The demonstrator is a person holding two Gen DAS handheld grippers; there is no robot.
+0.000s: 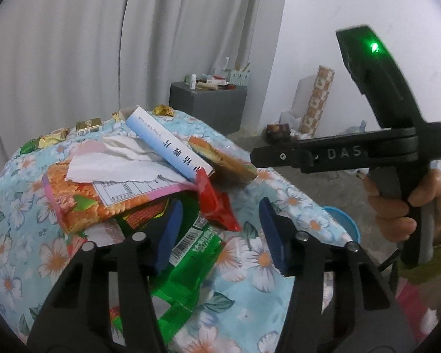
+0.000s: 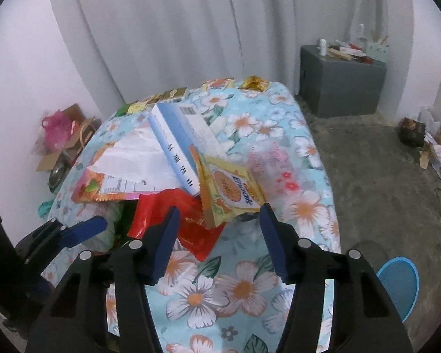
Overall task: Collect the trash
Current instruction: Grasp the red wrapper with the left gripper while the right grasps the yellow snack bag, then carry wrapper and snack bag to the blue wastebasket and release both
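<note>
A heap of trash lies on the table with the floral cloth (image 2: 244, 288). It holds a long blue-and-white box (image 1: 164, 144), torn white paper (image 1: 117, 164), an orange snack packet (image 1: 79, 203), a red wrapper (image 1: 217, 206), a green wrapper (image 1: 191, 264) and a yellow biscuit packet (image 2: 232, 194). My left gripper (image 1: 220, 220) hovers over the red and green wrappers, jaws apart and pressing nothing. My right gripper (image 2: 219, 220) stands open just before the red wrapper (image 2: 173, 214) and the biscuit packet. A hand (image 1: 397, 206) holds its handle.
Small gold and green wrappers (image 2: 252, 83) line the table's far edge, and a clear printed bag (image 2: 273, 167) lies to the right of the heap. A blue basin (image 2: 399, 285) sits on the floor at the right. Beyond stand a grey cabinet (image 2: 341, 88) and a cardboard box (image 2: 58, 147).
</note>
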